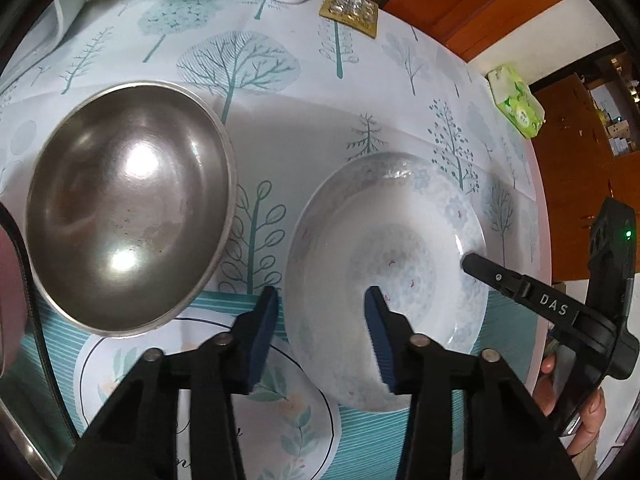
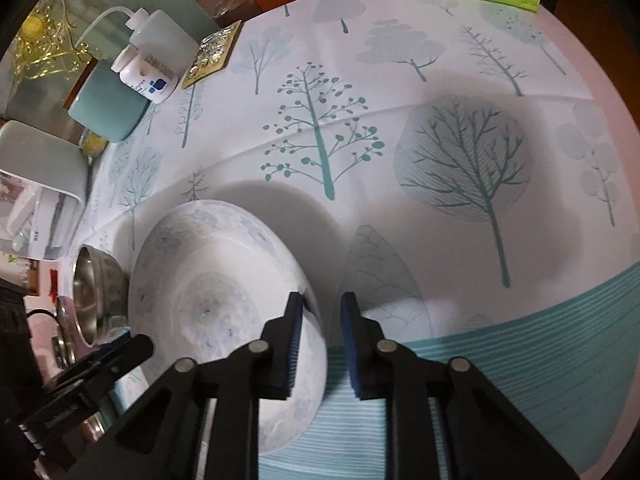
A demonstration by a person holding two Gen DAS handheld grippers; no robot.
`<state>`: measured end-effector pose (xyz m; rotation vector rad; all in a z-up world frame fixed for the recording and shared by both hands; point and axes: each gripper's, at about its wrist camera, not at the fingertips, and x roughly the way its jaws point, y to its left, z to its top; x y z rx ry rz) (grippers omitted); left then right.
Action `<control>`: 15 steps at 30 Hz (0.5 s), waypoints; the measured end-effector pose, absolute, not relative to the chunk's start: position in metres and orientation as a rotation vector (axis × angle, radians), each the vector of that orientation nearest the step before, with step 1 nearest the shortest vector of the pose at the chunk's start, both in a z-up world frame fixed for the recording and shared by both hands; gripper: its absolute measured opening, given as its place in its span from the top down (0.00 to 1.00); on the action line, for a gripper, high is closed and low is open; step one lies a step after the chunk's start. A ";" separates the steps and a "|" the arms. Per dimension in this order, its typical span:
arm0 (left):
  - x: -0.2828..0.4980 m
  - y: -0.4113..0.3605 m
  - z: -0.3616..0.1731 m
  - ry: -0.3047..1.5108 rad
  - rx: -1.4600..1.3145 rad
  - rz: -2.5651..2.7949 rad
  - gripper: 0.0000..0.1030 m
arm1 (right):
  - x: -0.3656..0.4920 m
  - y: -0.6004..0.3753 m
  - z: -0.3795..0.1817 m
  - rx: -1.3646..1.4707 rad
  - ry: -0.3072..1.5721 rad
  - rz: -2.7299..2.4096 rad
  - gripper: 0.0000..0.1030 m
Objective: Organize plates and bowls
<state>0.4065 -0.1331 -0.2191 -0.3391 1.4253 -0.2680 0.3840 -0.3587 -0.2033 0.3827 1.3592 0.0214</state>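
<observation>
A white floral plate (image 1: 400, 264) lies on the tree-print tablecloth; it also shows in the right wrist view (image 2: 208, 296). A steel bowl (image 1: 124, 208) sits to its left, seen edge-on in the right wrist view (image 2: 94, 292). My left gripper (image 1: 322, 312) is open, its jaws straddling the plate's near-left rim. My right gripper (image 2: 322, 320) is open, its jaws straddling the plate's right rim, not closed on it; one right fingertip (image 1: 472, 261) shows at the plate's right edge.
A teal mug (image 2: 108, 108), white bottle (image 2: 148, 80), foil pill pack (image 1: 349, 10) and a white appliance (image 2: 36, 184) stand at the table's back. A green tissue pack (image 1: 516, 100) lies near the far edge. A round placemat (image 1: 208, 420) lies under the left gripper.
</observation>
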 end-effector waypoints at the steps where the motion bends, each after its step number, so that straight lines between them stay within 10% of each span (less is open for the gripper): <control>1: 0.406 -0.134 -0.220 1.429 -0.330 -0.265 0.65 | 0.384 -0.359 -0.204 0.390 1.360 0.032 0.90; 15: 0.402 -0.136 -0.232 1.485 -0.249 -0.283 0.87 | 0.376 -0.348 -0.202 0.273 1.386 0.071 0.92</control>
